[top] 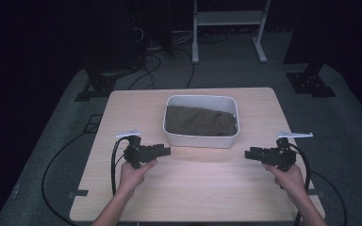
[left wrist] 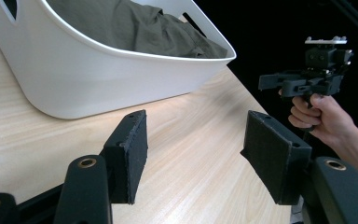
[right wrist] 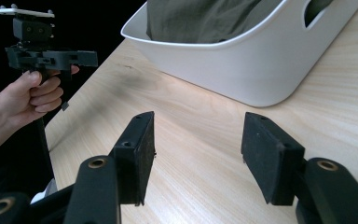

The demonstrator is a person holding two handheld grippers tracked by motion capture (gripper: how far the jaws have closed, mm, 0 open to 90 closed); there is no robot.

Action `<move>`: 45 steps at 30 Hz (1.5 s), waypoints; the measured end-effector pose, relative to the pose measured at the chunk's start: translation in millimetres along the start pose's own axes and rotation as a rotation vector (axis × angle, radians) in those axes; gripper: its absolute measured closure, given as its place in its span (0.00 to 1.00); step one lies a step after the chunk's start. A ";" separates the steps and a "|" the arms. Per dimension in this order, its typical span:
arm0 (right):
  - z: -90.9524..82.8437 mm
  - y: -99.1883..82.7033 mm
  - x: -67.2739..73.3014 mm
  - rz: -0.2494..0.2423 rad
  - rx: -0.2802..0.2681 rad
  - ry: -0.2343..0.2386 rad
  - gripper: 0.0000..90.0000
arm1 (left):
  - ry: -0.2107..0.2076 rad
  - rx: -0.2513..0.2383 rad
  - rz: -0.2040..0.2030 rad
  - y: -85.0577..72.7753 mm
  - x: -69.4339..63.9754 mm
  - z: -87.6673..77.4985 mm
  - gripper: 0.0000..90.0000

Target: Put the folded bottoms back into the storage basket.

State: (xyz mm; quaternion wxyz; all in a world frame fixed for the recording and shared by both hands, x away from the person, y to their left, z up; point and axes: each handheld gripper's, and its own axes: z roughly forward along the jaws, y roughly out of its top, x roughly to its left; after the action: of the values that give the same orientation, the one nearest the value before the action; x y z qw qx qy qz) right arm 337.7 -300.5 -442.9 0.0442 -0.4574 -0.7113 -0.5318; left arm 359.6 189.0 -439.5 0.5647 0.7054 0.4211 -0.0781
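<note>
A white tub (top: 201, 134) stands a little above the middle of the high view, on the far half of the pale wooden worktop (top: 193, 183), and a crumpled olive-green cloth (top: 198, 121) lies inside it, filling the bottom and staying below the rim. The left tongs (top: 162, 150) sit left of centre in the lower half of that view, held in the person's left hand (top: 134, 174), with the tips pointing toward the middle of the frame and ending near the tub's lower left corner without touching it. The right tongs (top: 249, 153) are at the lower right, gripped by the right hand (top: 287, 176), and they point back toward the centre, well apart from the left pair. In the left gripper view the two black jaws stand apart with bare worktop between them (nothing is held there), the tub fills the upper left, and the other hand with its tongs appears at the upper right. In the right gripper view the jaws are likewise spread over bare wood, the tub with the cloth reaches across the top toward the upper right, and the left hand with its tongs is at the upper left. A dark cable (top: 56, 165) loops off the lower left of the worktop.
</note>
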 end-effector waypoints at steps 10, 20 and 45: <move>-5.1 -11.8 -4.4 0.010 -0.004 -0.004 0.47 | 0.000 -0.007 -0.009 -7.3 1.0 -2.3 0.36; -10.3 -23.3 -7.1 0.020 -0.005 -0.006 0.45 | 0.010 -0.002 0.003 -16.4 1.2 -4.3 0.31; -24.6 -44.6 -3.8 0.001 -0.020 -0.011 0.38 | 0.017 -0.008 -0.024 -37.9 3.7 -13.5 0.16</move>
State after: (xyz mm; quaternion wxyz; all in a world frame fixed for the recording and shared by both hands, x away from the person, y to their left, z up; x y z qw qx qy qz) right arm 298.3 -323.1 -466.4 0.0360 -0.4613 -0.7058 -0.5365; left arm 331.1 202.8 -464.6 0.5631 0.6987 0.4344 -0.0773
